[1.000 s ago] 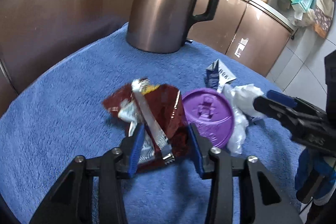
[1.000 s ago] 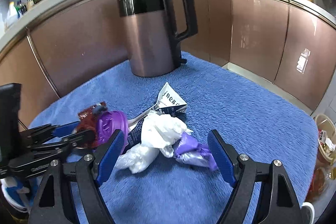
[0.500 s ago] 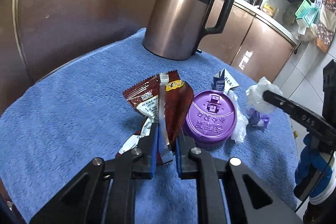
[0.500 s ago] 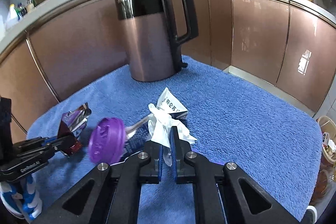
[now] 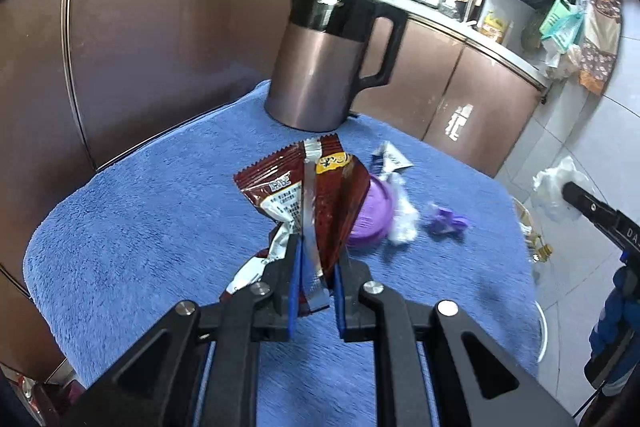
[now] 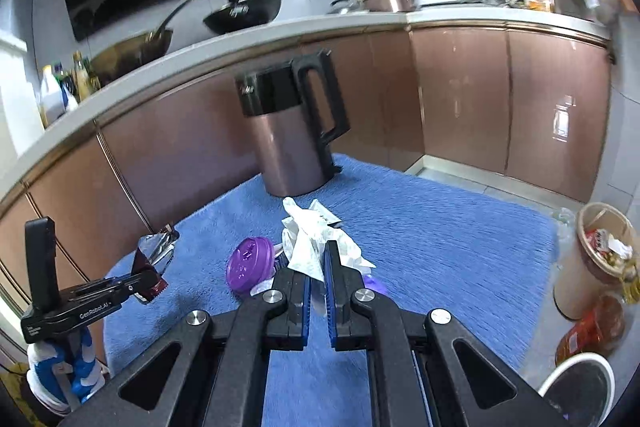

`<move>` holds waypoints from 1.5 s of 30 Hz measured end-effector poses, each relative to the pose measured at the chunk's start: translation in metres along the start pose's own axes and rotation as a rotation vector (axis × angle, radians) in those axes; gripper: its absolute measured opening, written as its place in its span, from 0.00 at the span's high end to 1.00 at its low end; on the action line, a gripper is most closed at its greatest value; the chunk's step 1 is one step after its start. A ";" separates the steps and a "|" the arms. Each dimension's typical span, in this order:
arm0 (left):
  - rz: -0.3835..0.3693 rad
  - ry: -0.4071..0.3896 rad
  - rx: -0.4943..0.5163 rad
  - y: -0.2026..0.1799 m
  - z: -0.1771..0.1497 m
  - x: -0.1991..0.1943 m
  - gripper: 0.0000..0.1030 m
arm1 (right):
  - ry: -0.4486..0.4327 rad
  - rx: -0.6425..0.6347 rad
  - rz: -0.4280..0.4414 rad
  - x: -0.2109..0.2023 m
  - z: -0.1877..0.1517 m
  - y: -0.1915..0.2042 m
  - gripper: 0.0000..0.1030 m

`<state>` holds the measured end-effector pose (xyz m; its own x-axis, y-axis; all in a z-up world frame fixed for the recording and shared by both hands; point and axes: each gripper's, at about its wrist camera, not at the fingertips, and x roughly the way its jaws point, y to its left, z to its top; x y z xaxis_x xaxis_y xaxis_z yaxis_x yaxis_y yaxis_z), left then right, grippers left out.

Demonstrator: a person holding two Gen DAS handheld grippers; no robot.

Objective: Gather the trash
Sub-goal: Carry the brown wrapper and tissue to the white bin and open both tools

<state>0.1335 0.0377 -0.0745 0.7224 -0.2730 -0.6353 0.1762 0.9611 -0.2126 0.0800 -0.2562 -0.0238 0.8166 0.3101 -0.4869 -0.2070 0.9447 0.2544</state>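
Left wrist view shows my left tongs (image 5: 316, 267) pinched narrow on a wrapper (image 5: 308, 195), gripped low at its silver seam so the crinkled maroon foil stands up clear of the towel (image 5: 140, 235). My right tongs (image 6: 316, 267) are clamped just as tight on a tissue (image 6: 308, 247), soft, white and crumpled, bunched upward from the jaws. I judge both pieces are lifted for carrying to a bin; a tub (image 6: 592, 259) already stuffed with scraps and a white-rimmed bin (image 6: 580, 383) sit on the floor beside the table. More trash lies on the plush blue towel: a round purple lid (image 5: 370, 219), a clear plastic scrap (image 5: 402, 223), a small purple wrapper (image 5: 448, 223), a folded paper sachet (image 5: 390, 159). Behind them stands a smooth copper kettle (image 5: 320, 75).
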 end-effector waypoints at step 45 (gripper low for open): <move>-0.600 0.462 0.480 -0.478 -0.085 0.145 0.58 | 0.067 0.427 -0.667 -0.161 -0.164 -0.278 0.80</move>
<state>0.0968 -0.4649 -0.1280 0.0956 -0.6246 -0.7750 0.7732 0.5370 -0.3374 -0.0828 -0.5514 -0.1534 0.6584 -0.2879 -0.6954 0.5499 0.8149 0.1832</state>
